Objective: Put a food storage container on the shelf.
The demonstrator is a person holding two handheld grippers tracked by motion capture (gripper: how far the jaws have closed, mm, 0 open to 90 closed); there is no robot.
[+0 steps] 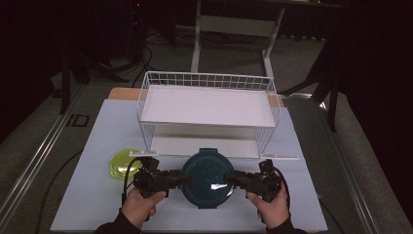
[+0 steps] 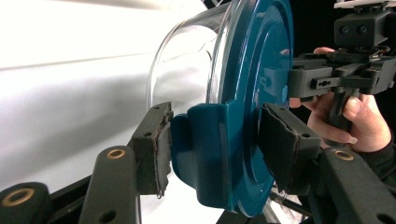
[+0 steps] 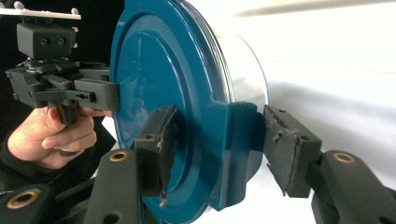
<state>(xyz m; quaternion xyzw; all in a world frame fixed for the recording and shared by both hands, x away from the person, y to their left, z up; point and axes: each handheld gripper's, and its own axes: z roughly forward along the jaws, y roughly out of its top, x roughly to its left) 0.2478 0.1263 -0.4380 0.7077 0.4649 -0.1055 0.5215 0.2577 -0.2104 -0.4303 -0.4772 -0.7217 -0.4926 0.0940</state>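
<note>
A round clear container with a dark teal lid [image 1: 207, 178] sits between both grippers near the table's front edge, in front of the wire rack. My left gripper [image 1: 184, 179] holds it by its left side and my right gripper [image 1: 230, 181] by its right side. In the left gripper view my left gripper [image 2: 217, 140] is shut across a teal latch tab [image 2: 205, 154], one pad under the tab and one on the lid top. In the right gripper view my right gripper [image 3: 219, 140] clamps the opposite tab [image 3: 238, 154] the same way. The clear bowl [image 2: 187, 60] shows below the lid.
A white wire rack [image 1: 207, 77] with an upper and a lower shelf stands just behind the container. A yellow-green round dish [image 1: 124, 163] lies on the pale table mat [image 1: 97, 195] at the left. A metal table frame stands on the floor beyond.
</note>
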